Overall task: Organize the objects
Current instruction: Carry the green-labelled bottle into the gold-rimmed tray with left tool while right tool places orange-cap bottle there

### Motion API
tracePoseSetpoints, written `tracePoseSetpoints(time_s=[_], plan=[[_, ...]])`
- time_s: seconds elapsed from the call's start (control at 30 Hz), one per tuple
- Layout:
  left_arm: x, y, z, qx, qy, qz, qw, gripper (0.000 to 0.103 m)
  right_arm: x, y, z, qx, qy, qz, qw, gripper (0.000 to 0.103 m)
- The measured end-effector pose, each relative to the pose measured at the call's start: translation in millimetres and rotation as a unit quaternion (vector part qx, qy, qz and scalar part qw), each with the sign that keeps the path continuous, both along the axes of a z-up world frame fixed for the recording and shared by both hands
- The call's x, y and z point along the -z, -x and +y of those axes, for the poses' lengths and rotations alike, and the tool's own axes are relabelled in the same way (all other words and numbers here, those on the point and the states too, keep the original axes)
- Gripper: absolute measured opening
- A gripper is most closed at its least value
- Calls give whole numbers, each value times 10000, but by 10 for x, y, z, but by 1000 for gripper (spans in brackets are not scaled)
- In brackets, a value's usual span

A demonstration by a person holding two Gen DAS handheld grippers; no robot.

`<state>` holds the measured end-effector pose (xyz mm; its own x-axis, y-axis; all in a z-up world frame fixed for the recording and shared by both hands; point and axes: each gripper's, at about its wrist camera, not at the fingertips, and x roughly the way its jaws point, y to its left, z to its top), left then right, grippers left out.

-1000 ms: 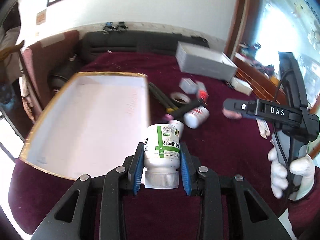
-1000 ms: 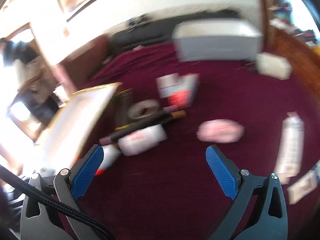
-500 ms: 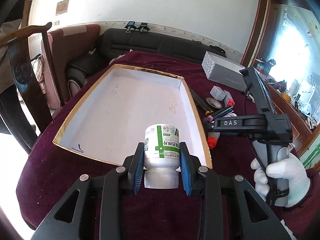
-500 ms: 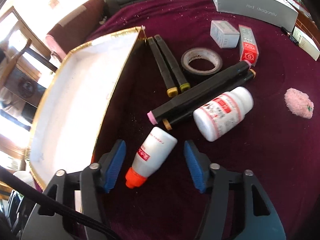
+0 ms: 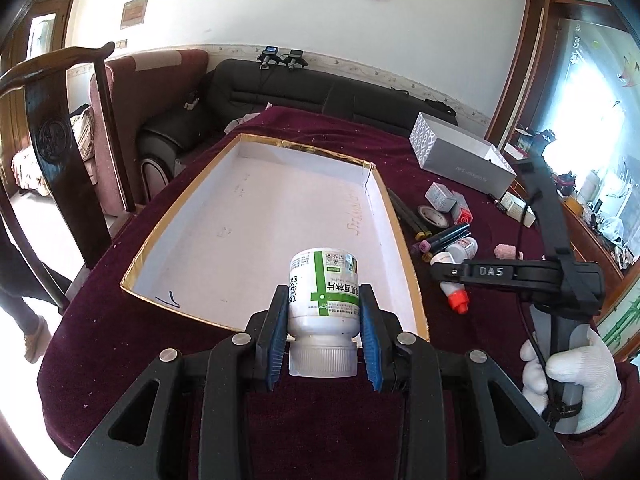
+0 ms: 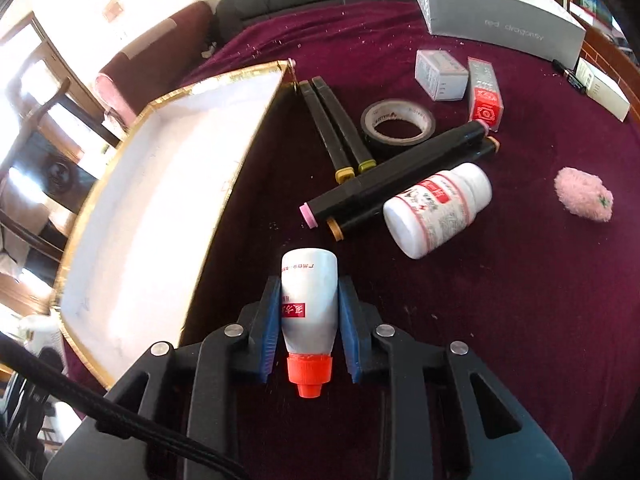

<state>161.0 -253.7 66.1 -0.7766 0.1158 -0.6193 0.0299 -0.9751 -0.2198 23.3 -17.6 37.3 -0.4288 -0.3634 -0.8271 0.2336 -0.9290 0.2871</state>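
Gripper on the right (image 6: 307,326) is closing on the squeeze bottle (image 6: 308,304) lying on the worktop beside the tray (image 6: 224,200), while the left gripper (image 5: 323,334) clamps a pill bottle (image 5: 323,300) above it; either could slip on its smooth, rounded wall.

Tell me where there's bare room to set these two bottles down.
The white tray is bare across its whole floor. Cloth between the red-labelled bottle and the pink puff is free too. It's crowded right of the tray: markers, tape roll, small boxes.
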Motion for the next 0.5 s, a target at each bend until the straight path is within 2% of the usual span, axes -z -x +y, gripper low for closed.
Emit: tracePoseSetpoints(time_s=[0.13,0.27,0.37,0.5], plan=[[-131,35,-33,32,-100,44,9999,29,-217,-74,161,-40,491,108,9987,25],[-360,188,-56,25,24,153,9999,29,-453,104,139,-220,1121,41,9934,25],[-542,529,-100,51,112,129,9998,29,-656,350,17,-414,1651,-80,9854,25],[-619,1153,-148,-18,177,-80,9998,29,-730,727,-337,-507,1712,-147,9838,25]])
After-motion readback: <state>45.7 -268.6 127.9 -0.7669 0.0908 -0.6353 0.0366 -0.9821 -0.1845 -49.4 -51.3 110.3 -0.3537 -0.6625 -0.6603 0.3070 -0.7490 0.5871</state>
